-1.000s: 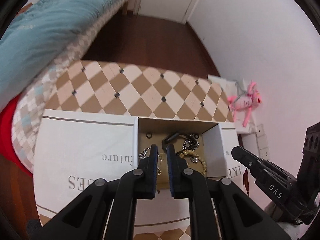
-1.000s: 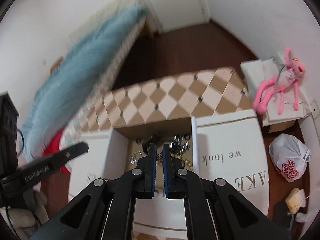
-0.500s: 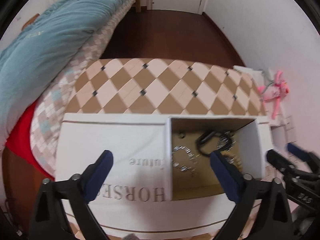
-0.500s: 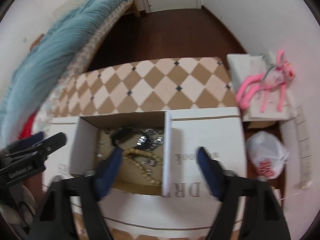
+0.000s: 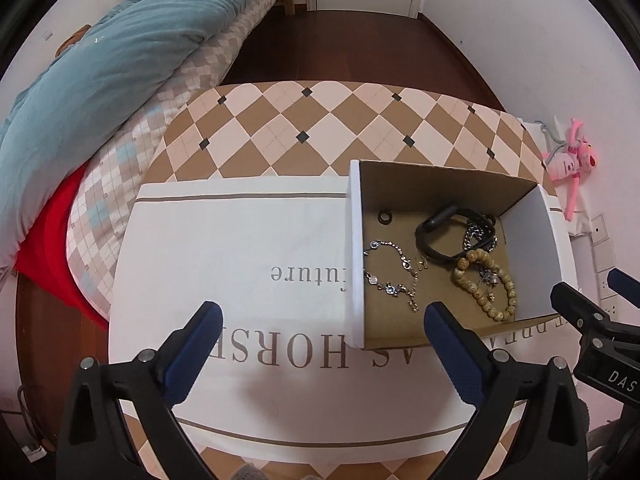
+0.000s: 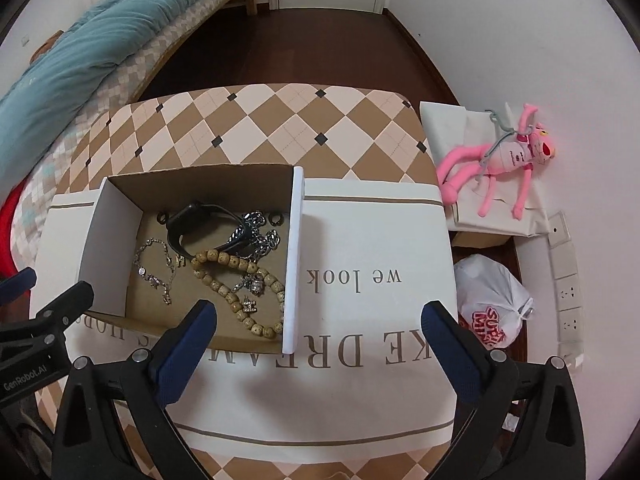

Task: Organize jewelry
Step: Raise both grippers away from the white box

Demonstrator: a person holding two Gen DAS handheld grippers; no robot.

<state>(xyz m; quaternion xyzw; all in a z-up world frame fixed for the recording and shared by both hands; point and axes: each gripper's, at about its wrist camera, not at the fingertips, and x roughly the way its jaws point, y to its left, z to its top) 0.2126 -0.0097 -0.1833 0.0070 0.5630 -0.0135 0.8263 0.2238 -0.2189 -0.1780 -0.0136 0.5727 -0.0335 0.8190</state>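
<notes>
Both hand-held grippers — left (image 5: pixel 320 344) and right (image 6: pixel 318 340) — had gone from pressed together to spread wide, empty; the jewelry (image 6: pixel 224 264) lay tangled in the box (image 6: pixel 294 256), nothing sorted yet.

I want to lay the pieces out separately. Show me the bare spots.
Free: white sheet left of the box; more on its other side. Crowded: box floor, where beaded bracelet, black band and chains tangle.
</notes>
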